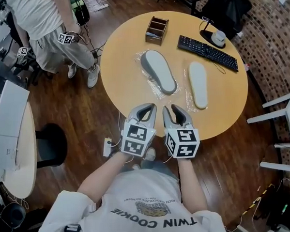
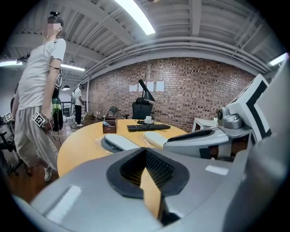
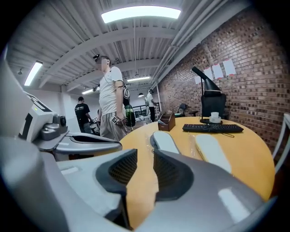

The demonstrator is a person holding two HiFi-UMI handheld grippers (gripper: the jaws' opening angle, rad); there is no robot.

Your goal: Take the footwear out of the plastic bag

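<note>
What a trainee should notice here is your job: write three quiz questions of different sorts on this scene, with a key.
1. Count: how many slippers lie on the table?
2. Multiple choice: the jaws of the right gripper are A) apart with nothing between them, B) shut on a slipper, C) shut on a cloth.
3. True or false: in the head view, the wooden box stands to the left of the keyboard.

Key: 1. two; 2. A; 3. true.
</note>
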